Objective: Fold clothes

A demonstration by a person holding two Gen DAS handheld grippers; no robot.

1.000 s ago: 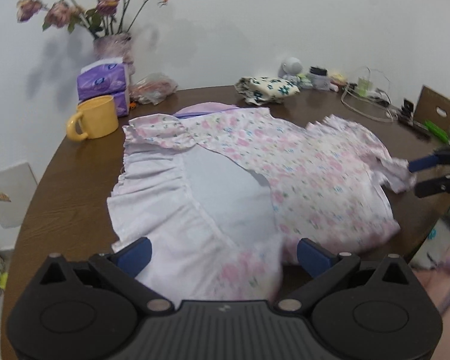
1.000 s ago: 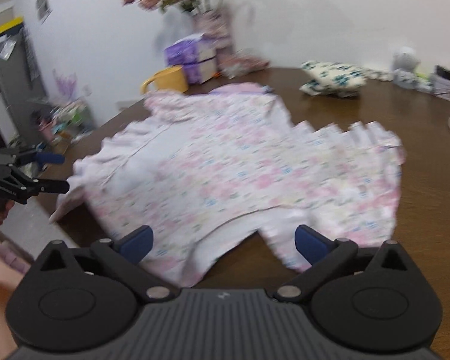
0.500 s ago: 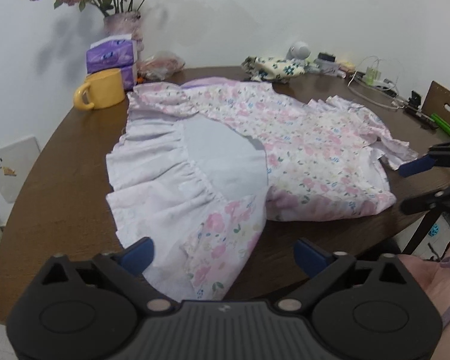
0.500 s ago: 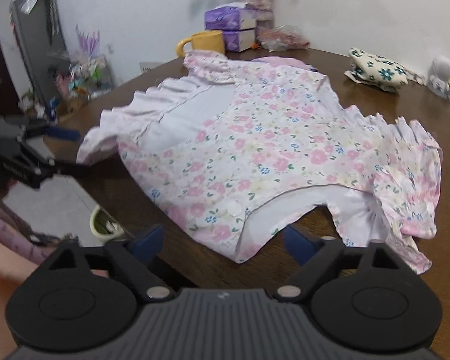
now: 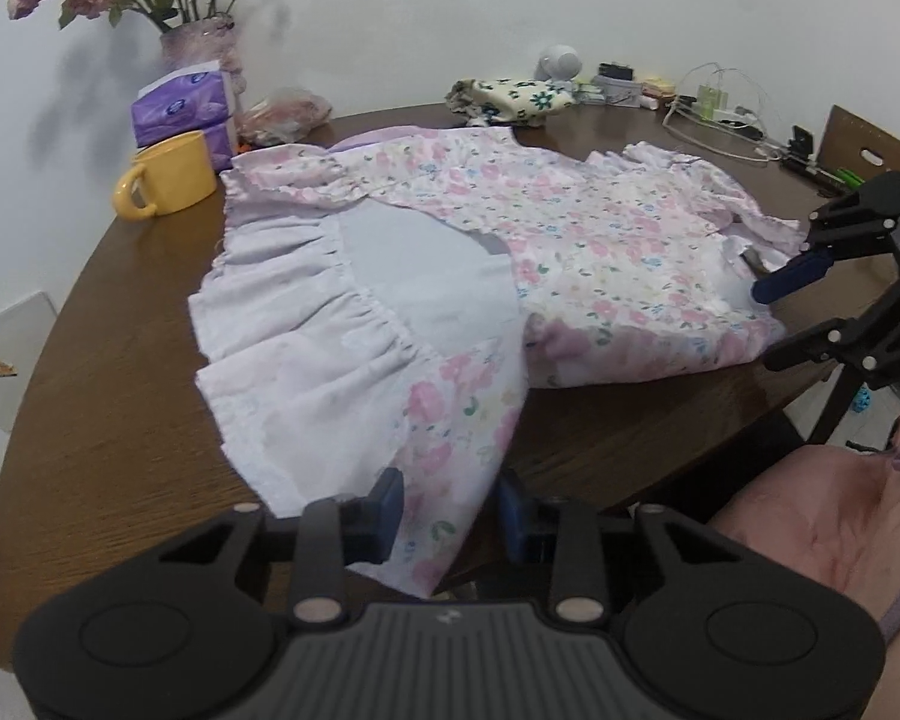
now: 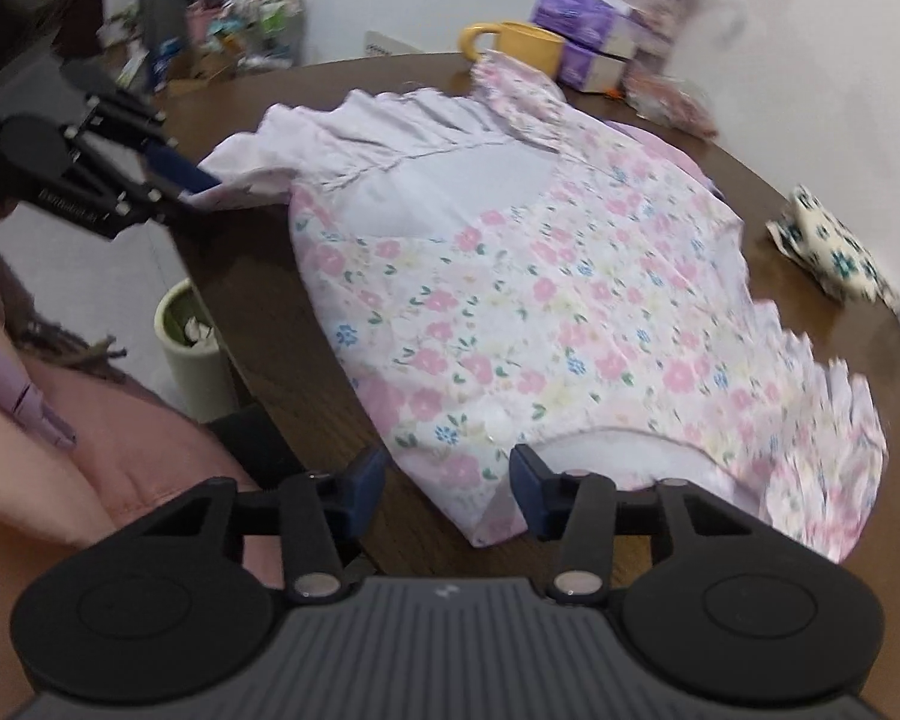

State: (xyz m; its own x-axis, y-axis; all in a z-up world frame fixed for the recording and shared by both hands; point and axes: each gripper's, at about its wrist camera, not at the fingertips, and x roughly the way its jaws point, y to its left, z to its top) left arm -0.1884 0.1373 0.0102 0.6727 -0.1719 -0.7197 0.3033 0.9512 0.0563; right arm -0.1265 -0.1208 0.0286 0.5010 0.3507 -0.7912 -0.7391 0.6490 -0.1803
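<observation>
Round brown desk point(image 5: 120, 360), taking up most of both views, far rim cut off by clutter along the wall.

Spread flat across its middle, a pink flowered dress point(image 5: 600, 240): printed side up over most of it, pale lining and a gathered ruffle showing at the left end, where the skirt lies turned back. Near edge hanging a little over the rim toward the person, probably so both claws can get under it. Could be mid-fold or just laid out for smoothing; cannot tell which.

Left claw point(image 5: 450, 507) drawn in on the hem corner, cloth pinched between the pads; from the right wrist view, looks clenched on the ruffle edge. Likely held there to lift or carry that end.

Right claw point(image 6: 447, 477) at the opposite near corner, jaws released and apart, straddling the edge just below a white button point(image 6: 495, 420); not closed on the cloth. Lower finger partly hidden under the fabric in the left wrist view.

Pushed back clear of the working area: a flower vase point(image 5: 204, 42), purple tissue packs point(image 5: 180, 108), a yellow mug point(image 5: 174, 174) just beside the dress's far corner, and a small flowered bundle point(image 5: 510, 99), too crumpled to identify.

Right wrist view blurred; far ruffle hard to make out.
</observation>
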